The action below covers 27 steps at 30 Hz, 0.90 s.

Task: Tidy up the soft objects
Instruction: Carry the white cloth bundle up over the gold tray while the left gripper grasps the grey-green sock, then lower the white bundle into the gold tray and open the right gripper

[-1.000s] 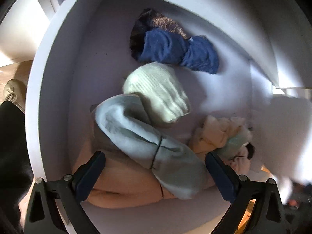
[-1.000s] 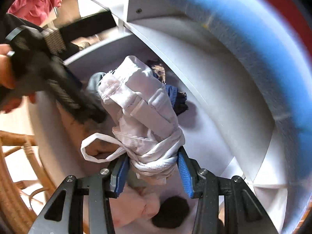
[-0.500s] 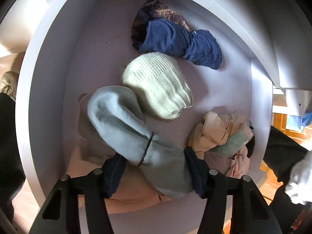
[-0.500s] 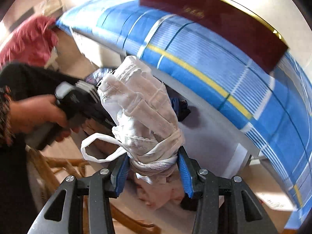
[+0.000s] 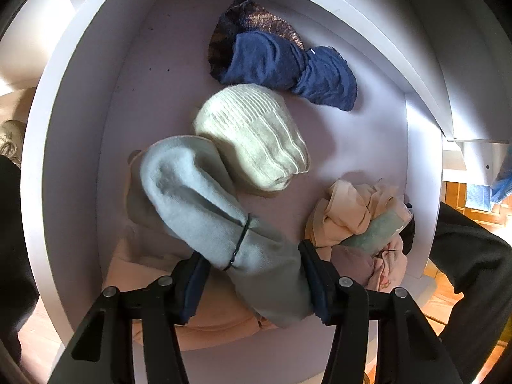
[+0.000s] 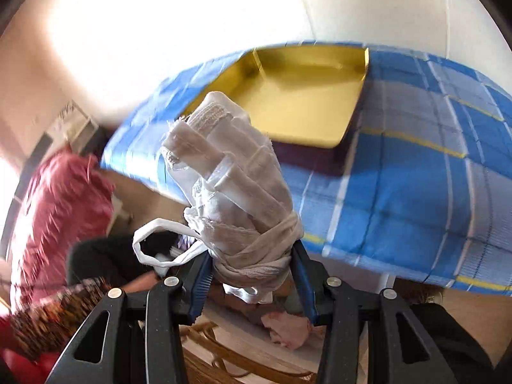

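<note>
In the left wrist view a pale grey-green rolled sock [image 5: 192,198] with a dark band lies in a white drawer [image 5: 70,128]. My left gripper [image 5: 252,256] points down onto it; its jaws are closing, and both pads touch the sock's lower end. A cream knit hat [image 5: 252,134] lies just behind the sock. In the right wrist view my right gripper [image 6: 252,262] is shut on a white cloth bundle [image 6: 236,185] tied with its own strap, held up in front of a table with a blue checked cloth [image 6: 416,176].
The drawer also holds a navy sock bundle [image 5: 288,67] on a brown patterned piece [image 5: 249,19], a beige tights bundle [image 5: 348,214] and a peach garment [image 5: 208,313]. A gold tray [image 6: 304,96] sits on the checked cloth. A pink garment [image 6: 57,208] is at the left.
My left gripper's jaws have closed from wide apart onto the grey-green sock. My right gripper has risen out of the drawer with the white bundle and rolled; the tabletop and gold tray have come into view.
</note>
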Motion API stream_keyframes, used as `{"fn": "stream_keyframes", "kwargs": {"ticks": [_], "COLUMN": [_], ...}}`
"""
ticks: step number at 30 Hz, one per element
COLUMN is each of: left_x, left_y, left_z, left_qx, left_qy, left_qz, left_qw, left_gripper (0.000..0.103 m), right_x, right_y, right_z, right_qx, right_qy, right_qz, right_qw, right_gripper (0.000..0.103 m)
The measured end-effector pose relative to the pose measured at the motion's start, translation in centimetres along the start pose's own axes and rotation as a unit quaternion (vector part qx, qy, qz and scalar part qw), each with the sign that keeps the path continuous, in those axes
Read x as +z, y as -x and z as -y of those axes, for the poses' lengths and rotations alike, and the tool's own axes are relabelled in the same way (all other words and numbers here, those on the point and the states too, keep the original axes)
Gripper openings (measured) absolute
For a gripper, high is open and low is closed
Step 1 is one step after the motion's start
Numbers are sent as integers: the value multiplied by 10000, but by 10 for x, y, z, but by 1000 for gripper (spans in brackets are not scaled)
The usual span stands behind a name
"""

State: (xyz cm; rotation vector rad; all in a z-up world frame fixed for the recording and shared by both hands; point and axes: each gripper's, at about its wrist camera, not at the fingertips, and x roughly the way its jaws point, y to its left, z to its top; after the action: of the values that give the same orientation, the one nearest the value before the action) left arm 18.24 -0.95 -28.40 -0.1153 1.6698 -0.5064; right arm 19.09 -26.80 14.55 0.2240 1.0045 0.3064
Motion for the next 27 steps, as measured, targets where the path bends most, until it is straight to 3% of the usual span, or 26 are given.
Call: {"fn": "stream_keyframes", "kwargs": {"ticks": [7, 12, 22, 27], "left_x": [1, 0, -1, 1], "left_y": [0, 2, 0, -1], "left_z": [1, 2, 6, 7], "left_qx": [-6, 43, 127, 129], "left_qy": [-21, -38, -73, -72], "left_qz": [27, 49, 56, 39], "left_qw": [10000, 10000, 9999, 9999], "left_gripper": [56, 55, 55, 55], "right_x": [61, 99, 160, 195], "right_y": [23, 10, -53, -95], "right_z": [24, 43, 67, 92], "right_qx": [-163, -313, -638, -894], "right_qy": [-510, -1024, -1818, -2546], "right_qz": [420, 499, 146, -147], "right_qw": [9977, 9930, 9812, 9628], "right_gripper": [47, 47, 47, 47]}}
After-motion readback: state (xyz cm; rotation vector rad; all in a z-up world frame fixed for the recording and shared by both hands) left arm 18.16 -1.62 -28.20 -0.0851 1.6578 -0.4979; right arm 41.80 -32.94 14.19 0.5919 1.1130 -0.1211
